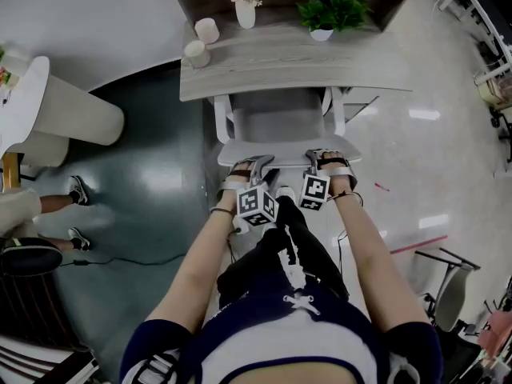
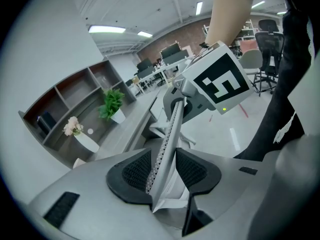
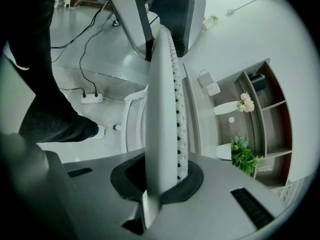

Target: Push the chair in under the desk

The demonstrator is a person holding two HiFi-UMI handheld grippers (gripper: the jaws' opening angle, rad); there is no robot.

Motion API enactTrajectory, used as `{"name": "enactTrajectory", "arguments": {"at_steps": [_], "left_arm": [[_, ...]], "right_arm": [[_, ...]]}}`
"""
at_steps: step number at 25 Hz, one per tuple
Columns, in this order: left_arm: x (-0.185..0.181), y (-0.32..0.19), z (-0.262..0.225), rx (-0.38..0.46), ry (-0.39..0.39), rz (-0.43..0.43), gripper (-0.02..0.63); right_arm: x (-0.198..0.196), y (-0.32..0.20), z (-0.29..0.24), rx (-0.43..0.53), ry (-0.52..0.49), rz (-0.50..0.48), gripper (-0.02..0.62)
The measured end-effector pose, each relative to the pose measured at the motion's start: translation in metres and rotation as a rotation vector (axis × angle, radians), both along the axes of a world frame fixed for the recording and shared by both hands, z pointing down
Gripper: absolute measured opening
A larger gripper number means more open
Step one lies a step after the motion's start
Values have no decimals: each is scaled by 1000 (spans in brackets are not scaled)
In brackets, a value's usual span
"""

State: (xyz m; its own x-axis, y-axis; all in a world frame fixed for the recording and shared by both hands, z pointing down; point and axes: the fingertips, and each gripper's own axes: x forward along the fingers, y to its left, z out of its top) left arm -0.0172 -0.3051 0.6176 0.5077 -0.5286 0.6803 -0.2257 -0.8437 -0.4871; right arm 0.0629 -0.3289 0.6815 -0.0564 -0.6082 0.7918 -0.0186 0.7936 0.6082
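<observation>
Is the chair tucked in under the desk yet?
Not fully: most of the chair seat shows in front of the desk edge.

The chair (image 1: 276,122) is a pale grey office chair with white armrests (image 1: 222,118). It stands upright and square to the counter (image 1: 264,62). The front of its seat reaches just beneath the counter's near edge, and the rest stands out on the floor. Its backrest (image 1: 288,152) is on the side away from the counter, with a thin white top rim (image 3: 160,109) lined with perforated mesh. The counter has a light, wood-grain top.
</observation>
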Motion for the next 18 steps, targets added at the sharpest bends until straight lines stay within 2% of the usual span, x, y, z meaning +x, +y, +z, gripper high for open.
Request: {"name": "enactTrajectory", "arguments": {"at_steps": [18], "left_arm": [[3,-28,0,2,7,0,160]], "right_arm": [[2,-28,1,-7,1,4,12]]}}
